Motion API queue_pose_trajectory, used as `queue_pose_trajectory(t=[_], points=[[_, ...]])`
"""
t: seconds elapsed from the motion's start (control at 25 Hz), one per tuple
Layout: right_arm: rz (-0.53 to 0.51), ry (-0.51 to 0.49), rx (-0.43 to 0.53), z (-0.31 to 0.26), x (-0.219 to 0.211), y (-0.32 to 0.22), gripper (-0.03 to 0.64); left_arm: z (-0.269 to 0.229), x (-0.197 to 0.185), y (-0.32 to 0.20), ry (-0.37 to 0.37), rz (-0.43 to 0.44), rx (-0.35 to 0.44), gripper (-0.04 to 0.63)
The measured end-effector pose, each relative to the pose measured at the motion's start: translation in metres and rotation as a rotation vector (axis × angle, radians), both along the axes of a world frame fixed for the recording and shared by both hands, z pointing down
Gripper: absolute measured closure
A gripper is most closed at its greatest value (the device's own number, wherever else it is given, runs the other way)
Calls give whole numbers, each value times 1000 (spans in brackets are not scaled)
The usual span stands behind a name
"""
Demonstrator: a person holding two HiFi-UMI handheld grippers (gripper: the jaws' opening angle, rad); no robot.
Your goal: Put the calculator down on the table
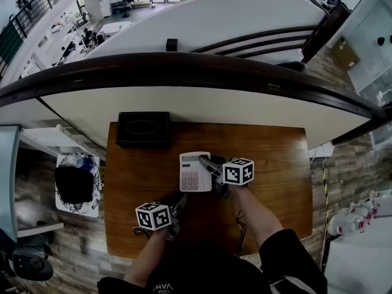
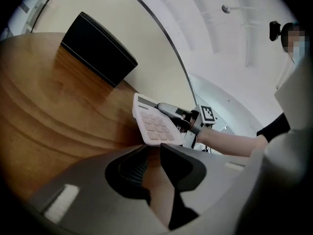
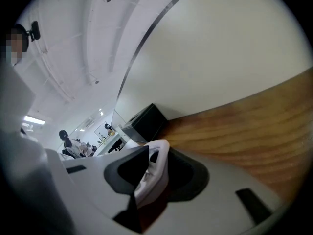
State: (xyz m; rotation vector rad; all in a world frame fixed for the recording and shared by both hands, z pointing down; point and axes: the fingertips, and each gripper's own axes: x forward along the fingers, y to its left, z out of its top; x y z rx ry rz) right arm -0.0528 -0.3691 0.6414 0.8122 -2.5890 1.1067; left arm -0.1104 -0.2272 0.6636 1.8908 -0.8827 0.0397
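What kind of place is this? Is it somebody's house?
Probably not a house. It looks like an office building: a wooden table with a calculator stands by a curved railing, and beyond the railing, lower down, is a big open room with desks.

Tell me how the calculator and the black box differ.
The calculator is white and thin; the box is black and thicker. The calculator is tilted, its edge gripped by the right gripper; the box lies flat on the table, untouched. Both are rectangular, over the same table.
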Motion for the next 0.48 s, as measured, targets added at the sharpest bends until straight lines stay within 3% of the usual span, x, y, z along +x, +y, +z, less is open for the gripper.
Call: queue_pose_trajectory(t=[0.48], points=[[40,73,-5,11,12,-50,524,6,11,-49,-69,27,-44,508]])
